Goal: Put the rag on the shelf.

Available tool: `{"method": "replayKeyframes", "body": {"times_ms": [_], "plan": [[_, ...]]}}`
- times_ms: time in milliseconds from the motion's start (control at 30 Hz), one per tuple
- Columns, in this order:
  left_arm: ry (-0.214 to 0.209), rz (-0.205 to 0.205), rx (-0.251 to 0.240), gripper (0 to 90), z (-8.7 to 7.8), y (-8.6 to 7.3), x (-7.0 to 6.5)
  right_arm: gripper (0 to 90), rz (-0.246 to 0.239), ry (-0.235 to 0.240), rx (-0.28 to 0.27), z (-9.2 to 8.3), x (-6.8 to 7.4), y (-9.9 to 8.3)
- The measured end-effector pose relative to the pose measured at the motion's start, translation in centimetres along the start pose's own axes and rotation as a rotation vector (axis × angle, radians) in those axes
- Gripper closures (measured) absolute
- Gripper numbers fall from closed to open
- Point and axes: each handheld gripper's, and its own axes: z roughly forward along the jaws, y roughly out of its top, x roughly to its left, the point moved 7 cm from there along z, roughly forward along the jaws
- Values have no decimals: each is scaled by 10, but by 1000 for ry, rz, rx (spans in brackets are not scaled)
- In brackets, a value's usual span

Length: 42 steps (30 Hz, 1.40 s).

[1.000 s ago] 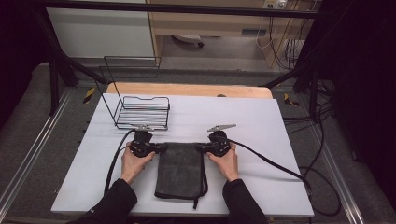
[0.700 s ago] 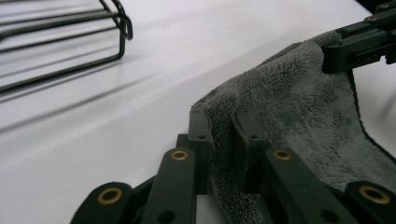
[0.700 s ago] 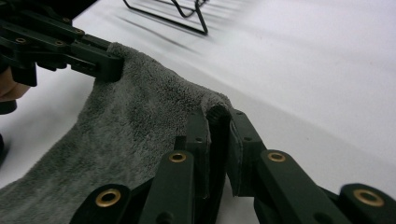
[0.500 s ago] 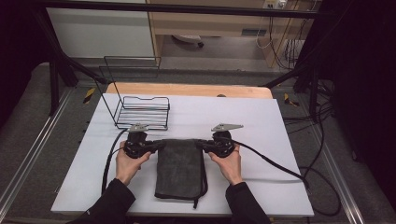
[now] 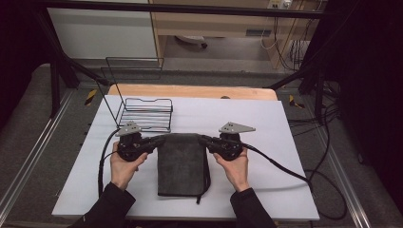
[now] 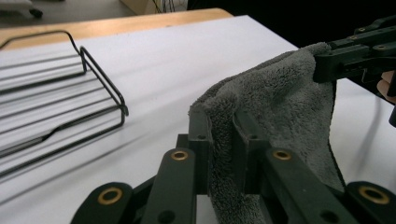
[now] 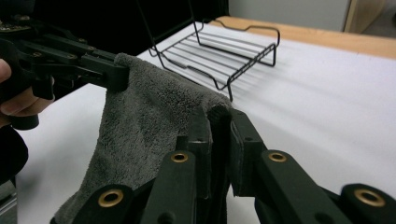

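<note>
Both hands hold their tongs, left (image 5: 159, 140) and right (image 5: 203, 140), pointing inward, jaws apparently clamped.

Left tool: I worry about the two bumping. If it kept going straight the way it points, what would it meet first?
Probably the right tool. The left tool points across the grey towel's top edge, which both grip, straight at it; depth looks roughly level.

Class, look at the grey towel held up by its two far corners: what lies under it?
Under the grey towel is the white table; its near end rests there, with a black cord along one edge. Anything beneath the cloth itself is covered.
</note>
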Motion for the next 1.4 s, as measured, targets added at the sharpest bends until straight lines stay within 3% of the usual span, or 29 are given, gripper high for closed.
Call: {"method": "replayKeyframes", "body": {"times_ms": [733,1400], "plan": [[18,64,-189,795,-43,35,-22,817,-104,-18,-166,-27,28,43],[48,66,-318,798,-82,58,-15,820,-183,-23,-274,-25,59,81]]}}
